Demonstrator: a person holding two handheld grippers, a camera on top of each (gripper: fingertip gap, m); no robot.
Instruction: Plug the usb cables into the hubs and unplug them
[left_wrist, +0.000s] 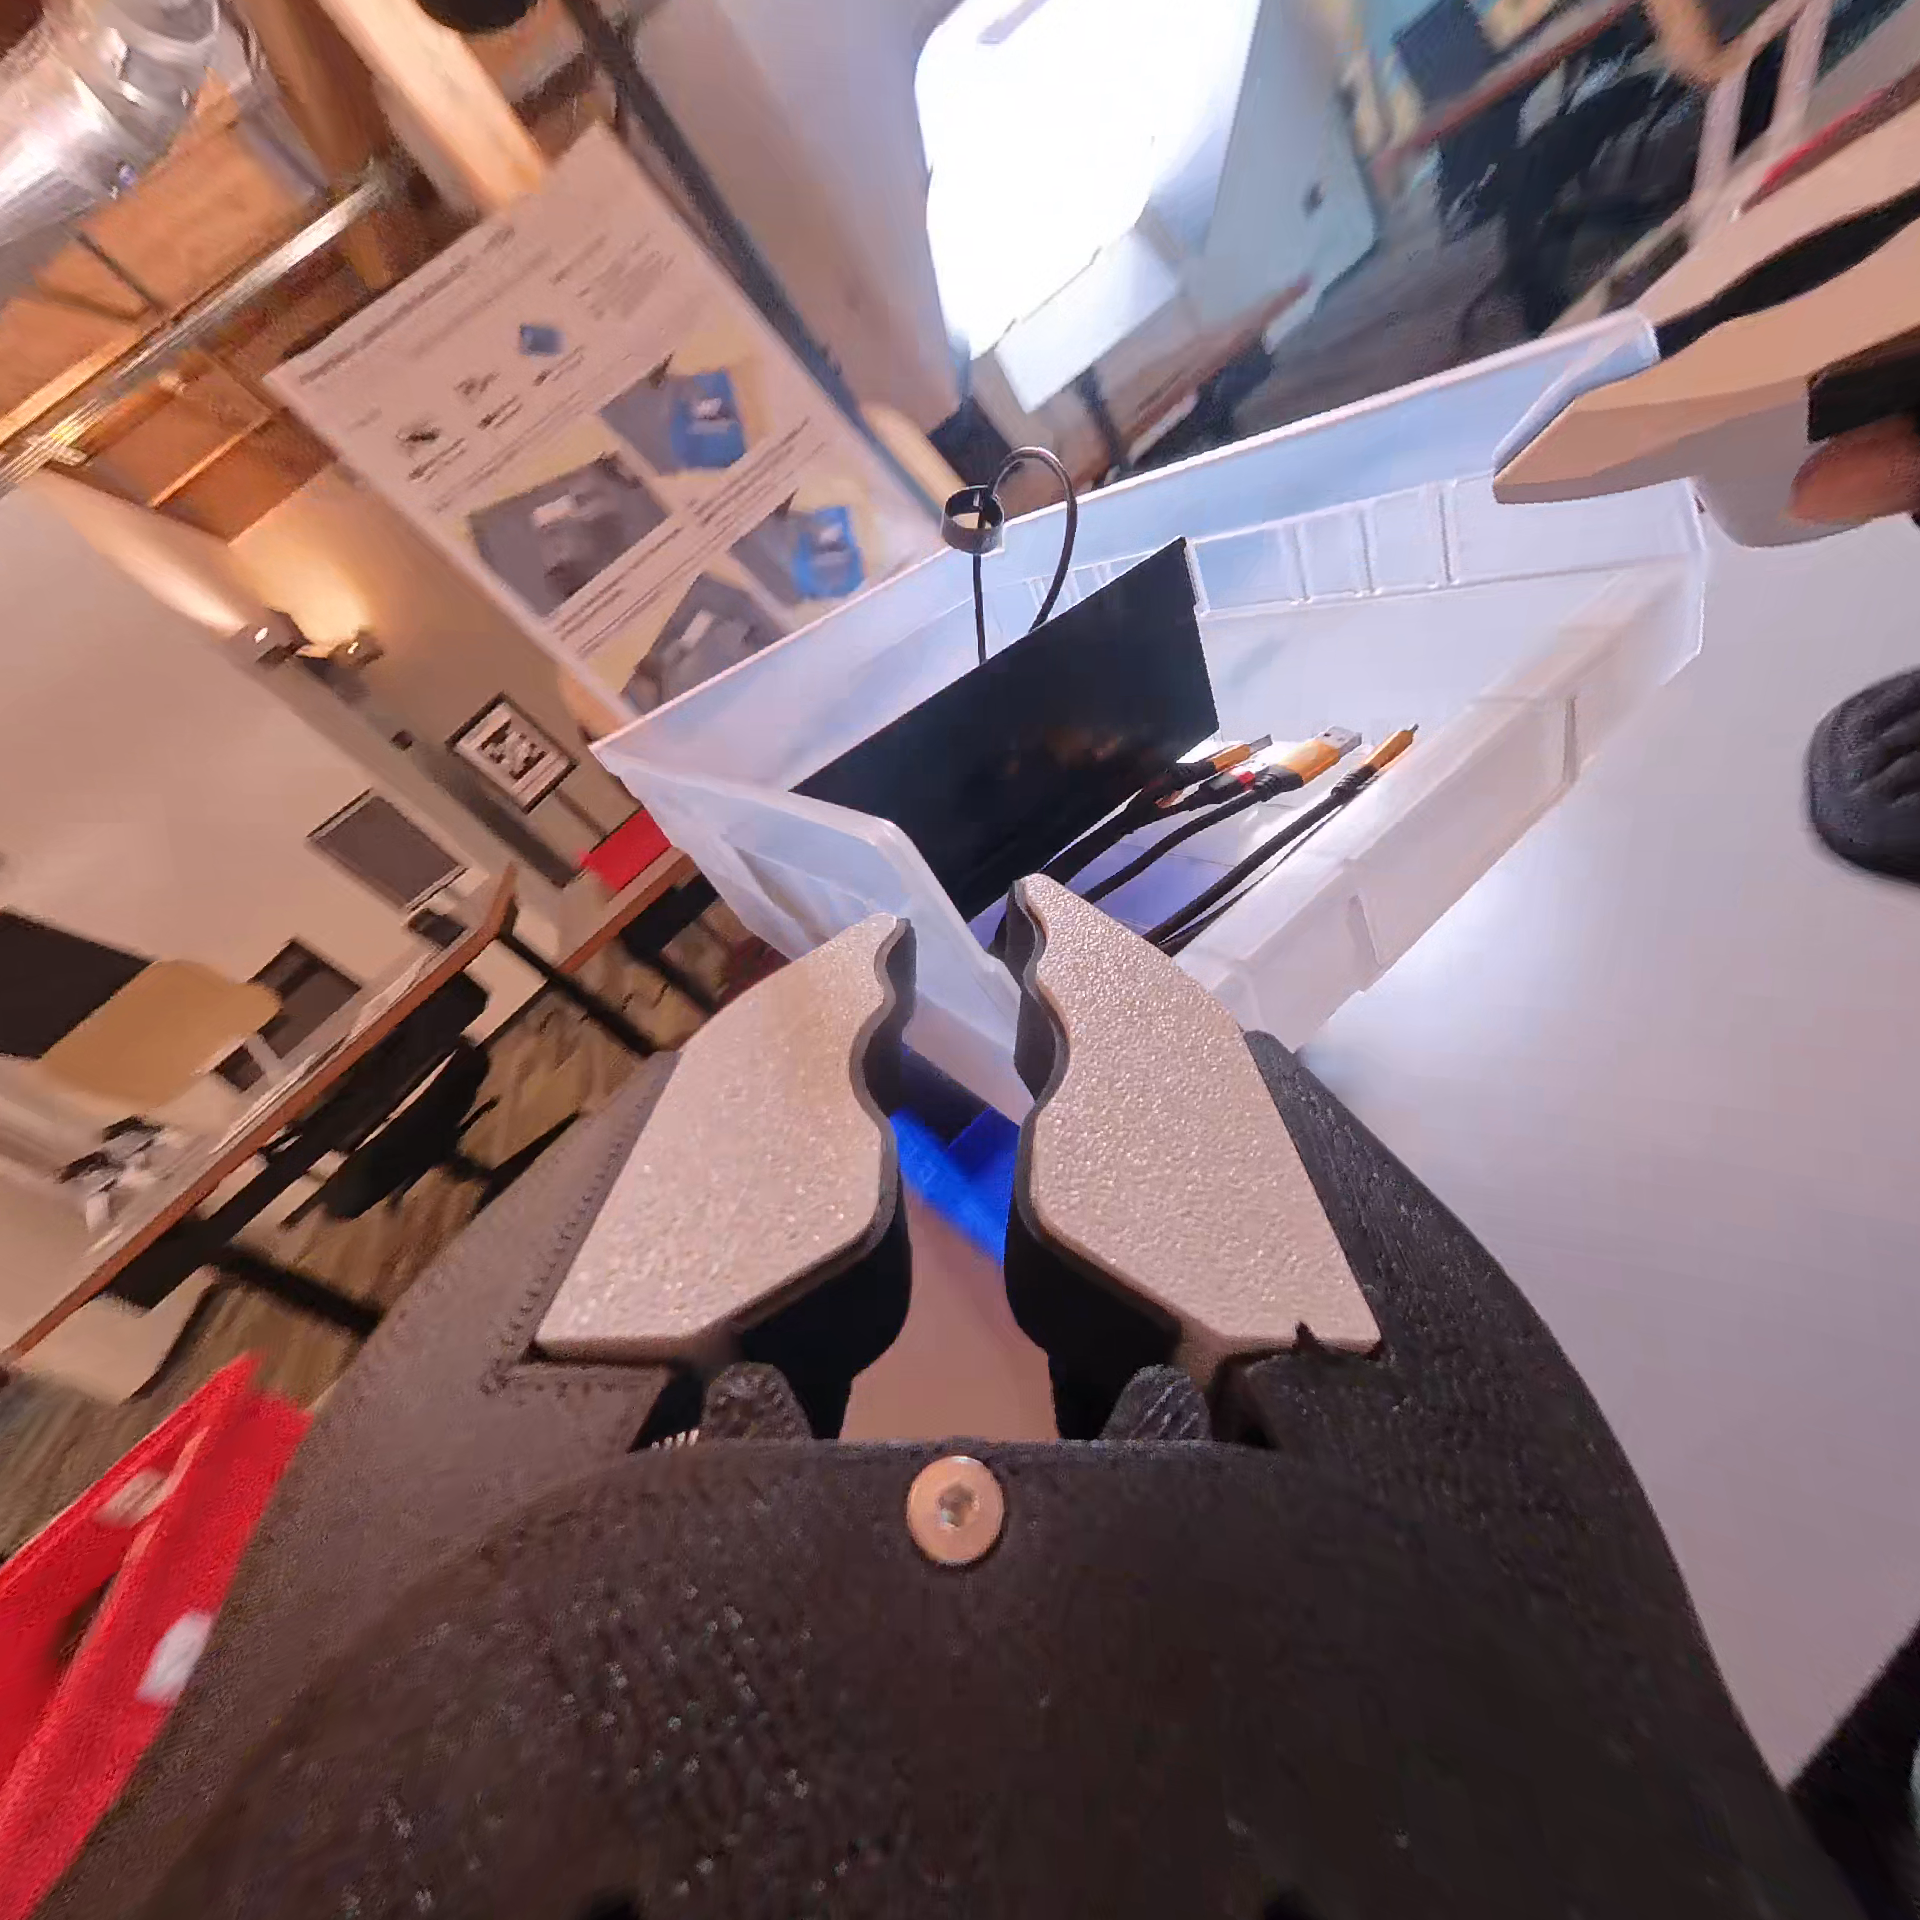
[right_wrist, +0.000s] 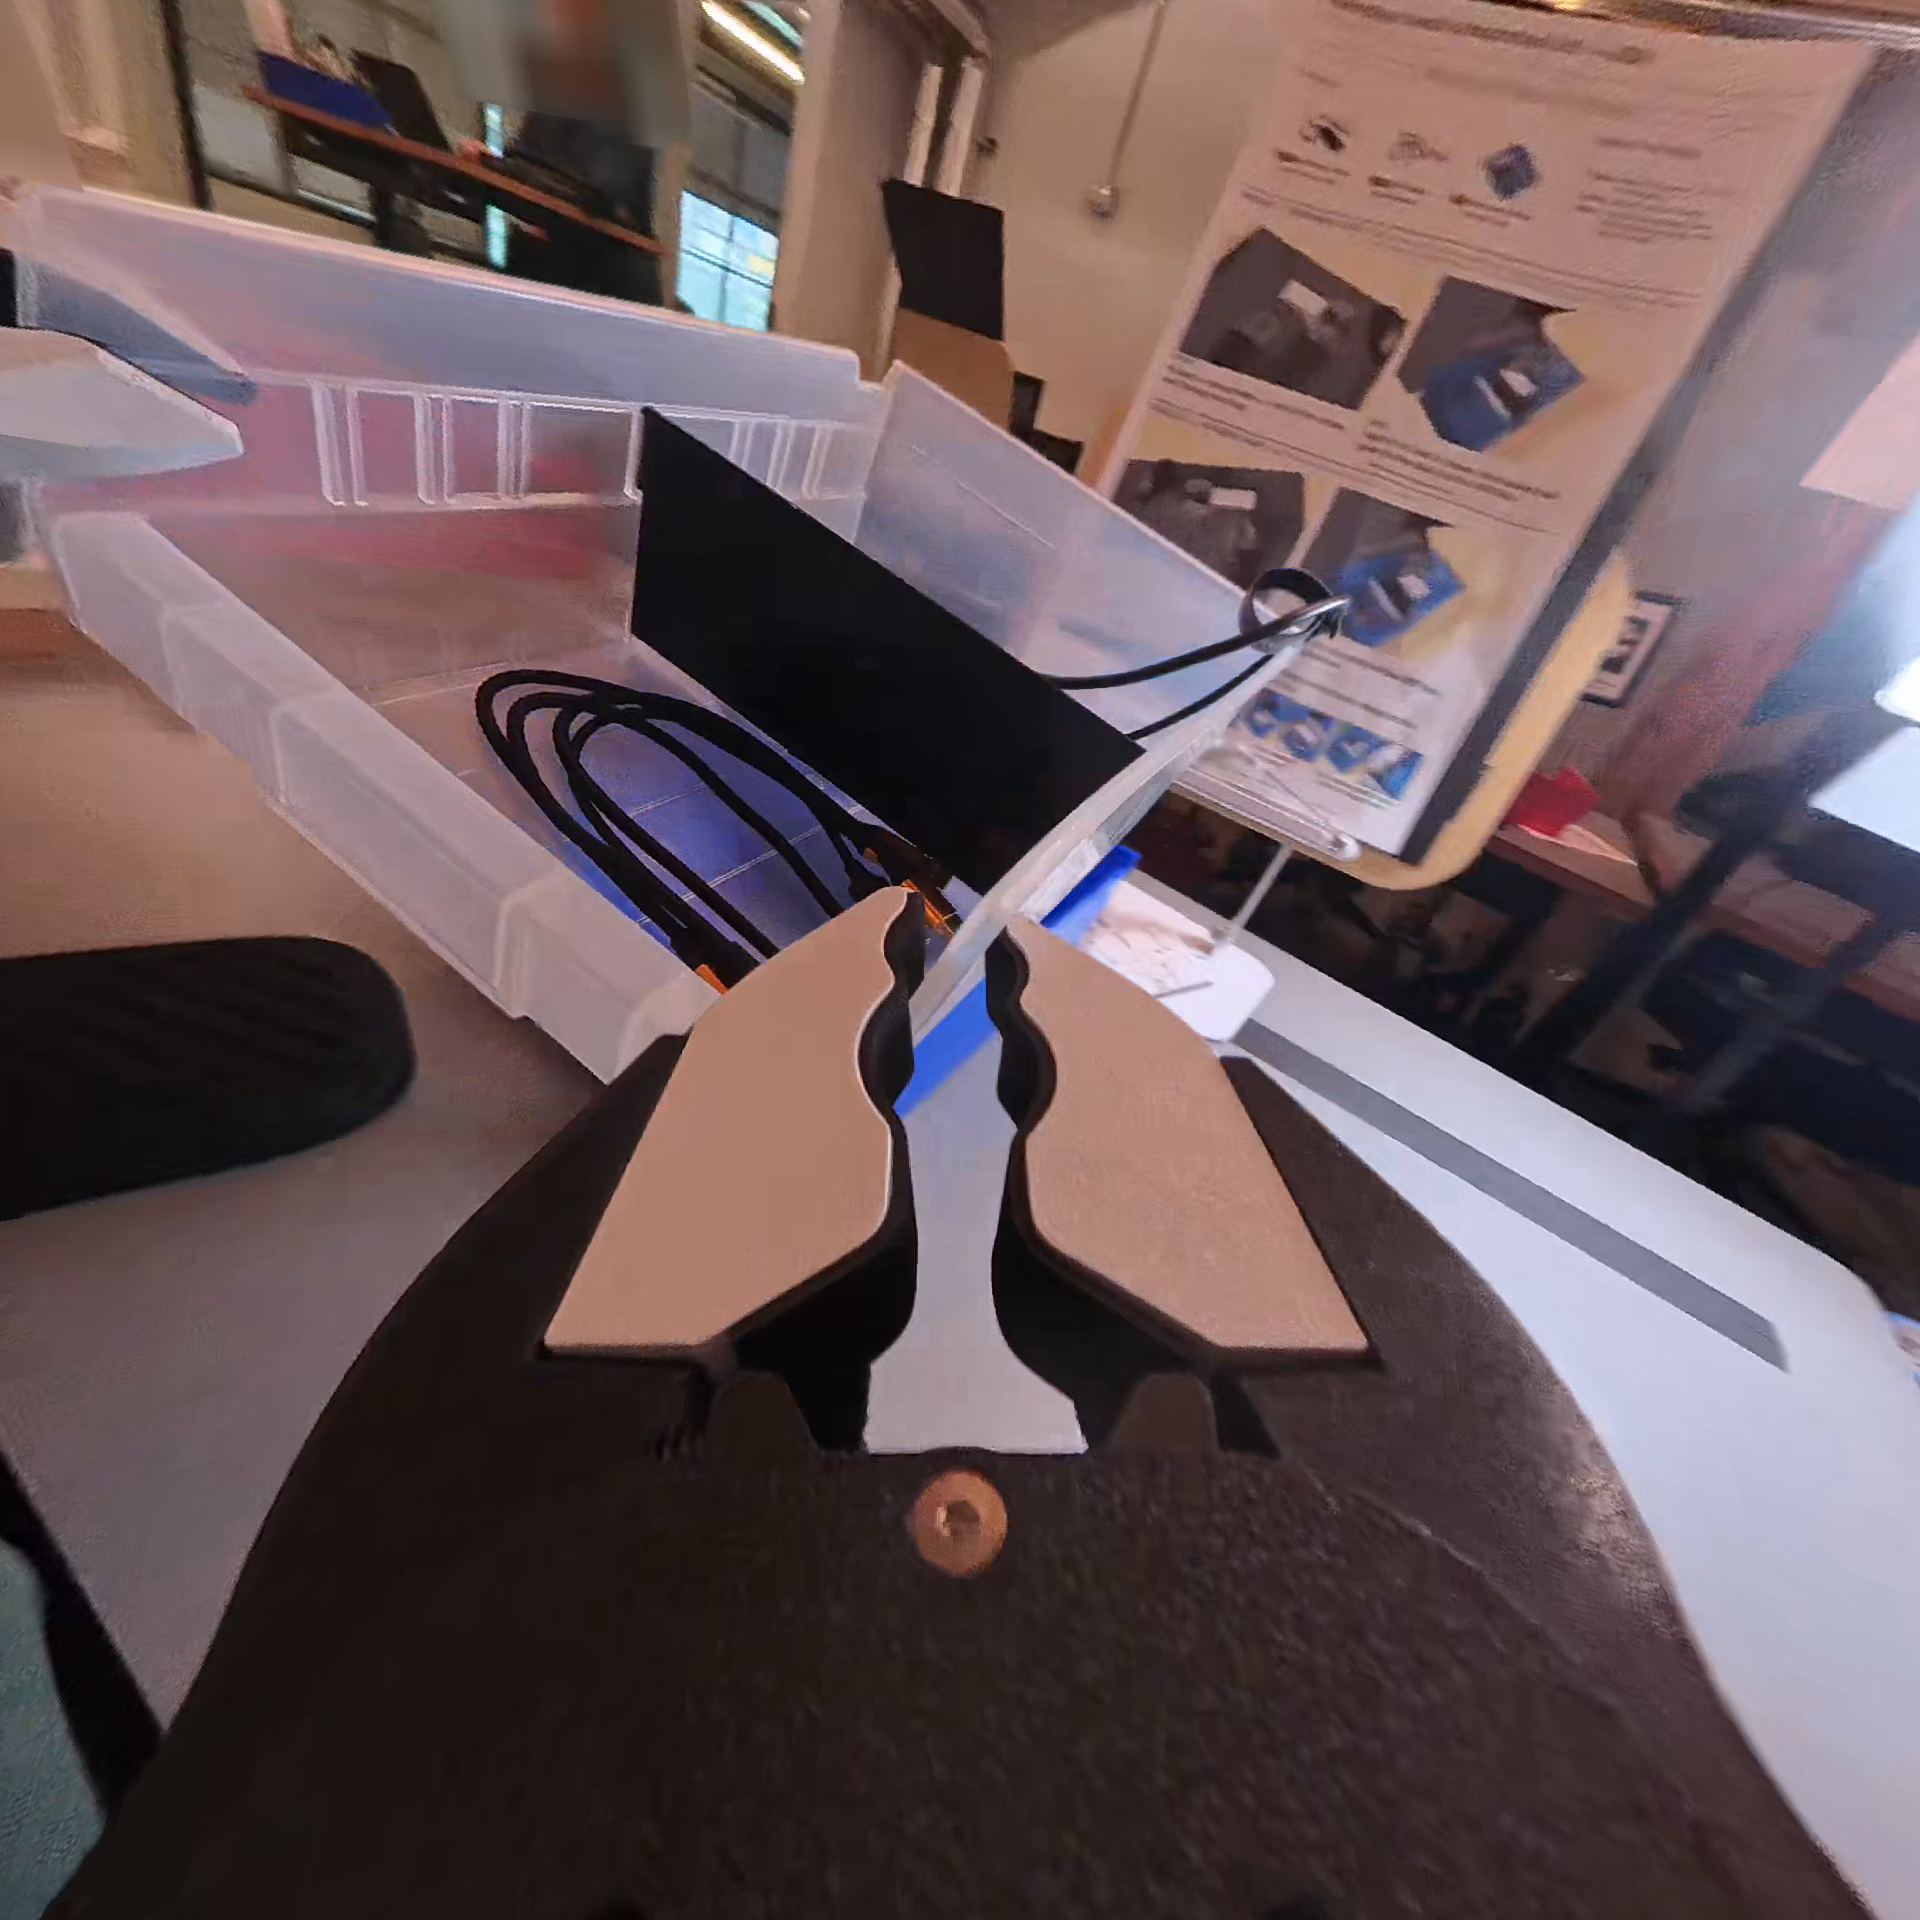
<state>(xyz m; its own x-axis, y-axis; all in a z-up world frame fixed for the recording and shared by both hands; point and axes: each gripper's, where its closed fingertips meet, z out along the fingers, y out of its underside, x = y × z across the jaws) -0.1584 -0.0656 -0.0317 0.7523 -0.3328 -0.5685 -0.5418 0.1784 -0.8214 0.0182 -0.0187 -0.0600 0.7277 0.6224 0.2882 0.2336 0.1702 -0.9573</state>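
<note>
A clear plastic bin (left_wrist: 1403, 582) sits tilted on the white table. Inside lie black USB cables with orange plugs (left_wrist: 1299, 758) and a black flat panel (left_wrist: 1018, 748). My left gripper (left_wrist: 963, 914) is shut on the bin's near wall. My right gripper (right_wrist: 956, 925) is shut on the bin's clear rim (right_wrist: 1122, 800) at the other end. The coiled cables (right_wrist: 644, 790) and the panel (right_wrist: 852, 644) show in the right wrist view. A thin black cable loop with a tie (right_wrist: 1288, 608) hangs over the rim. No hub is clearly visible.
A blue box (right_wrist: 1091, 883) lies under the bin's end. A black padded object (right_wrist: 177, 1060) rests on the table beside the bin. A poster on a stand (right_wrist: 1455, 364) is behind. A grey tape stripe (right_wrist: 1507, 1195) crosses the table. A red object (left_wrist: 125, 1558) is at lower left. Some 20 centimeters of space lies between my two pairs of fingers.
</note>
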